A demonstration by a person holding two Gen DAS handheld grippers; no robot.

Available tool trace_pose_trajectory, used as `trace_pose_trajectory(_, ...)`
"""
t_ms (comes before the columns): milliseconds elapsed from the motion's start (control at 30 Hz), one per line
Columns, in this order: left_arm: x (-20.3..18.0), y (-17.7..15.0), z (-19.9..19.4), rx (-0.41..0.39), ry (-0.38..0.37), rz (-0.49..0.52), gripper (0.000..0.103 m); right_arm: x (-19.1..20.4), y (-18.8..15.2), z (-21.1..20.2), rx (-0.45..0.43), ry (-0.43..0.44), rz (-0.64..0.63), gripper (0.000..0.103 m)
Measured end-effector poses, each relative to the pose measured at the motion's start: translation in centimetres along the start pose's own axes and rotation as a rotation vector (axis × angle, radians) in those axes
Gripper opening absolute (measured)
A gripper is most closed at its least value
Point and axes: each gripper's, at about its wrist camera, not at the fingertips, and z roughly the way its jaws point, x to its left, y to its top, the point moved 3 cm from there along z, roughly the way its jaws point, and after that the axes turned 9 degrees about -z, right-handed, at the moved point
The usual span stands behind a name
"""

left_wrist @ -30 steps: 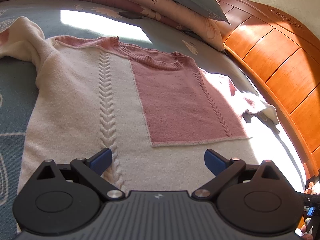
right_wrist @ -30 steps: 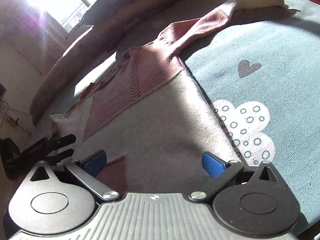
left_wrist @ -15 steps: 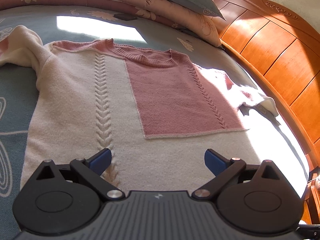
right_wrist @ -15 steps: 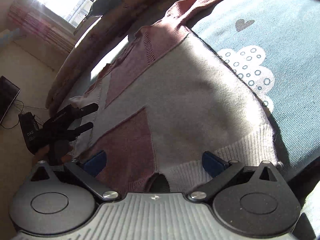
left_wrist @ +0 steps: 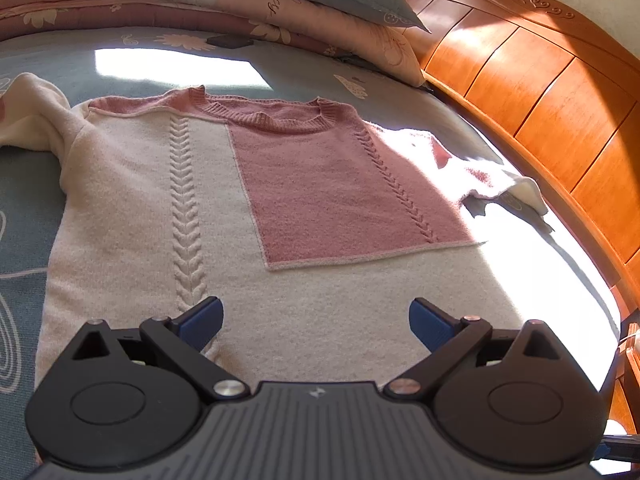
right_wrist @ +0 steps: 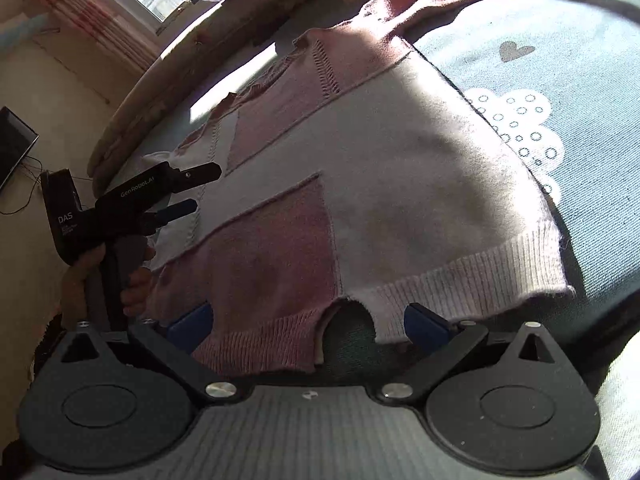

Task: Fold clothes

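Sweater, a fuzzy cream-and-pink knit with braided cable ribs and ribbed hem, lay flat on the blue printed bed. Left tongs and right tongs gaped wide, empty.

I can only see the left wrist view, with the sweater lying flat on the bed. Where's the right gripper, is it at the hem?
Observer: Yes. The right gripper is at the sweater's ribbed hem, jaws open, nothing pinched.
Operator: Anything odd about that hem?
Observer: A slit splits it, with pink ribbing on one side and cream on the other.
Operator: Can you see my left gripper?
Observer: Yes. A hand holds the left gripper at the sweater's far side, jaws open.
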Motion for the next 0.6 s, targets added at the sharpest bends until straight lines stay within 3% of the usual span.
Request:
trace_pose_trajectory(300, 0.0, 0.0, 0.0, 0.007, 0.0, -0.001, 0.099, 0.5, -1.1, 0.3, 0.078, 0.028, 0.005, 0.103)
trace_pose_trajectory(400, -0.4, -0.3, -0.1, 0.008, -0.005, 0.017, 0.099, 1.3, -0.5, 0.0, 0.036, 0.042, -0.017, 0.103)
trace_pose_trajectory(600, -0.5, -0.6, 0.3, 0.02, 0.013, 0.033, 0.099, 4.4, 0.1, 3.9, 0.102, 0.194, -0.015, 0.103)
